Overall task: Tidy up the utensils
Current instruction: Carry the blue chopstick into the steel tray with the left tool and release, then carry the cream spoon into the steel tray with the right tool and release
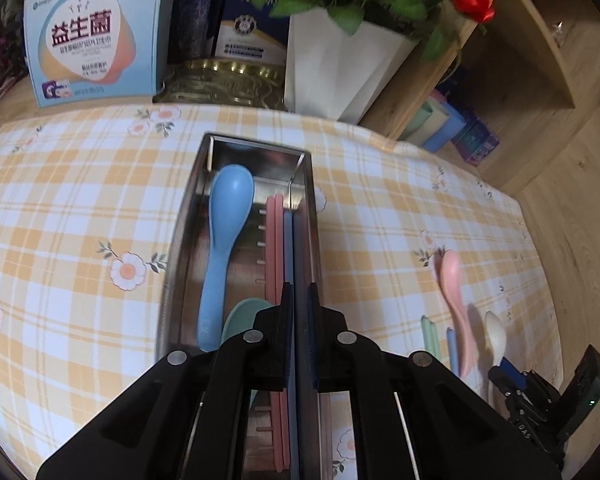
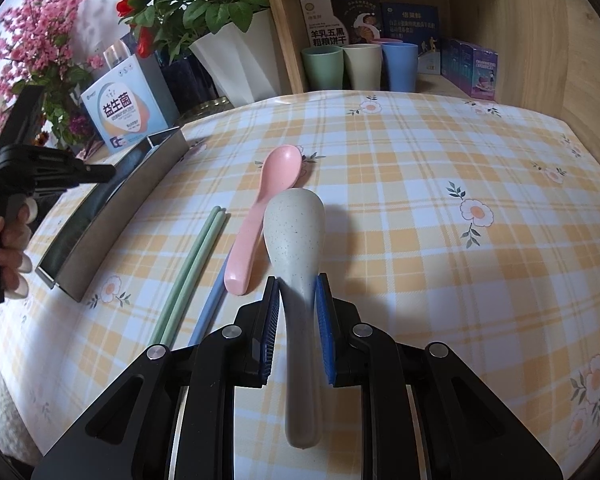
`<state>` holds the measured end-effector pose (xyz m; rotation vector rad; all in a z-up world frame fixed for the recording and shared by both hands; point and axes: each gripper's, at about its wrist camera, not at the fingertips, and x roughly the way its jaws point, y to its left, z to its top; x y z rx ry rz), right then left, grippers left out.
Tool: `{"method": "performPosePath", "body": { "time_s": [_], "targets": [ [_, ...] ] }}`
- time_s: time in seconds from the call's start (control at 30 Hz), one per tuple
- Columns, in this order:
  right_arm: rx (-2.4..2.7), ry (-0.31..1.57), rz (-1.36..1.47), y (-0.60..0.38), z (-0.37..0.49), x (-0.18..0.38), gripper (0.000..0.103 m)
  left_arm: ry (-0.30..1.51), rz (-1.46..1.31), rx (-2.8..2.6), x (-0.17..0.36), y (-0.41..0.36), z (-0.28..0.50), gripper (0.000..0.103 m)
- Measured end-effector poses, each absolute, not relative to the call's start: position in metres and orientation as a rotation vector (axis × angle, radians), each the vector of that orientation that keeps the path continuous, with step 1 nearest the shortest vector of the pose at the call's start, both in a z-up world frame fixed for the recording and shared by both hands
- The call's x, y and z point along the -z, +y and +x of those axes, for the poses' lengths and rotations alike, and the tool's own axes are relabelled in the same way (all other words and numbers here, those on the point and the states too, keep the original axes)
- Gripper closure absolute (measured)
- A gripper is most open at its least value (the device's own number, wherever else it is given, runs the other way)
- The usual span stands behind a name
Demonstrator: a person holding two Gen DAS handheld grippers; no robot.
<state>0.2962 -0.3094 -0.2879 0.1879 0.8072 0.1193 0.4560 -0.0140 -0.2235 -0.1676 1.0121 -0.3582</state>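
Two grippers share my checked tablecloth [image 2: 420, 200]. My left gripper [image 1: 299, 294] hovers over the long steel tray [image 1: 180, 240], jaws closed on a blue chopstick [image 1: 289, 248] lying along the tray's right wall beside pink chopsticks [image 1: 274, 240]; a blue spoon [image 1: 220, 248] and a green spoon [image 1: 240, 316] fill its left side. My right gripper [image 2: 299, 286] clamps the speckled white spoon [image 2: 296, 240] by its handle, raised above the cloth. Just left lie the pink spoon [image 2: 260, 208], another blue chopstick [image 2: 208, 312] and green chopsticks [image 2: 188, 272]. Open cloth extends rightward to a wooden shelf [image 2: 540, 40]; a white flower pot [image 1: 340, 72] and box [image 1: 96, 36] line the far edge.
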Motion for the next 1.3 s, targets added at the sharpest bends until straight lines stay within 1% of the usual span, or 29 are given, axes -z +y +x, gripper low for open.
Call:
{"method": "performPosePath", "body": {
  "time_s": [0.1,0.13,0.17,0.2,0.27,0.3,0.37,0.4,0.43,0.47,0.5,0.53,0.57,0.67,0.77,1.07,1.3],
  "targets": [
    [-0.12,0.789,0.188,-0.309,0.293,0.286,0.084,0.984,-0.153,0.357,0.212,-0.01,0.445,0.091],
    [-0.12,0.782,0.19,-0.309,0.291,0.285,0.084,0.975,-0.146,0.358,0.209,-0.009,0.438,0.088],
    [-0.119,0.779,0.192,-0.31,0.29,0.284,0.084,0.968,-0.14,0.36,0.206,-0.007,0.432,0.083],
    [-0.114,0.776,0.193,-0.31,0.289,0.283,0.084,0.959,-0.133,0.362,0.203,-0.006,0.425,0.08],
    [-0.104,0.773,0.19,-0.31,0.288,0.281,0.084,0.933,-0.102,0.362,0.197,-0.003,0.406,0.07],
    [-0.098,0.777,0.189,-0.31,0.288,0.28,0.084,0.928,-0.095,0.362,0.196,-0.001,0.4,0.067],
    [-0.097,0.78,0.193,-0.309,0.286,0.277,0.084,0.921,-0.096,0.358,0.193,0.005,0.382,0.054],
    [-0.096,0.78,0.194,-0.308,0.286,0.275,0.084,0.916,-0.099,0.359,0.192,0.007,0.376,0.051],
    [-0.097,0.78,0.199,-0.307,0.284,0.272,0.084,0.903,-0.099,0.359,0.191,0.01,0.366,0.044],
    [-0.098,0.78,0.206,-0.307,0.284,0.27,0.084,0.895,-0.093,0.355,0.19,0.012,0.36,0.034],
    [-0.101,0.781,0.219,-0.306,0.284,0.267,0.084,0.89,-0.085,0.349,0.189,0.014,0.353,0.03],
    [-0.105,0.785,0.237,-0.305,0.284,0.264,0.084,0.883,-0.077,0.341,0.189,0.016,0.347,0.022],
    [-0.108,0.789,0.248,-0.304,0.285,0.263,0.084,0.878,-0.07,0.337,0.189,0.017,0.341,0.018],
    [-0.127,0.817,0.292,-0.295,0.289,0.258,0.084,0.867,-0.043,0.314,0.19,0.022,0.332,0.01],
    [-0.152,0.843,0.317,-0.277,0.299,0.251,0.084,0.857,-0.01,0.29,0.191,0.028,0.327,0.006],
    [-0.244,0.926,0.417,-0.201,0.361,0.231,0.084,0.859,-0.058,0.225,0.196,0.071,0.332,0.006],
    [-0.26,1.006,0.465,-0.138,0.426,0.234,0.084,0.839,-0.092,0.216,0.199,0.099,0.329,0.006]
  ]
}}
